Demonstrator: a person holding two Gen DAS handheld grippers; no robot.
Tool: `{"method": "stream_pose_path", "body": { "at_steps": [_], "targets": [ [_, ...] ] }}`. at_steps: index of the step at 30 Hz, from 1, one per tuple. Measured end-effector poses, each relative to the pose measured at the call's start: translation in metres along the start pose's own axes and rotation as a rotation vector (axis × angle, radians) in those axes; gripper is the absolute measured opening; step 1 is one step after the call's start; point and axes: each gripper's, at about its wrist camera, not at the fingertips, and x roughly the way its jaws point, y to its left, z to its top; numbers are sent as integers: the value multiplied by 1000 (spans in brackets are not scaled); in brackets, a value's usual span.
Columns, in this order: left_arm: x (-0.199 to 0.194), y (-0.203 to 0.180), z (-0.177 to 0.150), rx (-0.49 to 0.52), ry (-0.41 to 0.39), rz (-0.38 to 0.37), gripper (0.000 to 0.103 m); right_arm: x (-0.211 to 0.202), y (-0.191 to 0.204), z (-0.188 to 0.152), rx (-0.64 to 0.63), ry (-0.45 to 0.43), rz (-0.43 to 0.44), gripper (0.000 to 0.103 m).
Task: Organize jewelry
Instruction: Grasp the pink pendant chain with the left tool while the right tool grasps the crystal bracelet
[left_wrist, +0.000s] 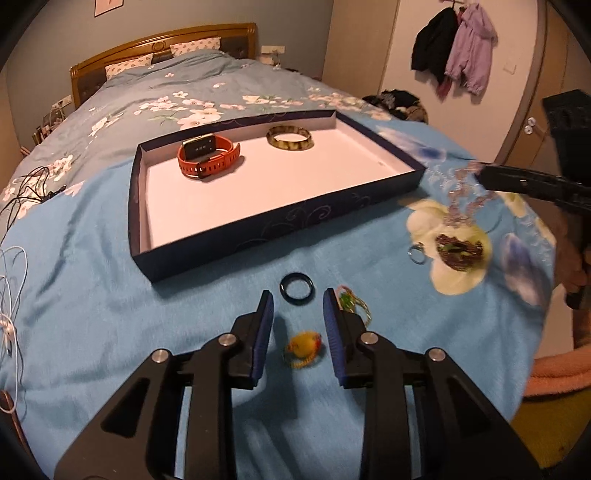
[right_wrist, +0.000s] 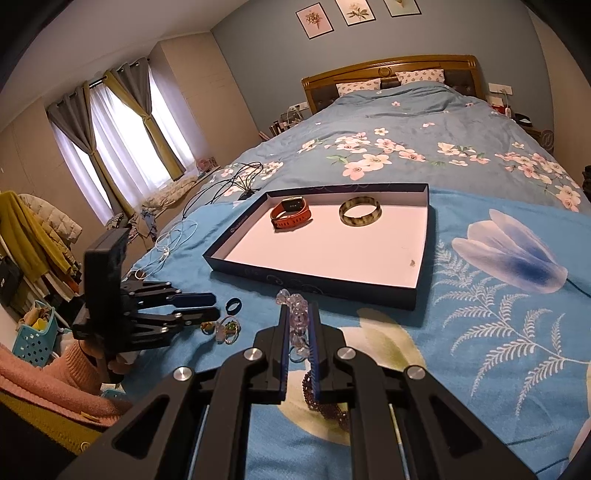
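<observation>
While I hang over the blue blanket, this is how my two tools and the jewelry lie.

Left gripper: my jaws stand wide apart and hold nothing; they hover above the blanket.
Between my left jaws: a yellow charm lies on the cloth, blurred; I cannot tell what it is made of.
Just ahead of my left tips: a dark ring, flat on the blanket, apart from both fingers.
Beside my left gripper's right finger: a green beaded piece, partly hidden by that finger.
Right gripper: my jaws are narrow, clamped on a clear beaded bracelet; its beads stick out past my tips and trail back between the pads.
Under my right gripper: a dark beaded bracelet on the blanket.
Near it: a small silver ring, just beside the dark beaded bracelet.
Tray: a shallow dark-walled box with a white floor, resting on the blanket beyond both grippers.
In the tray: an orange watch toward the far left, and a mottled bangle beside it, the two apart.
</observation>
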Motion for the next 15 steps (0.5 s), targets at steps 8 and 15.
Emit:
{"method": "stream_pose_path", "body": {
  "at_steps": [8,15],
  "targets": [
    [3,-24,-7,96,14,-11,27,5,0,-2,6,13,10,8],
    [12,-27,-6,95,60,1,20,5,0,-2,8,13,13,8]
  ]
}}
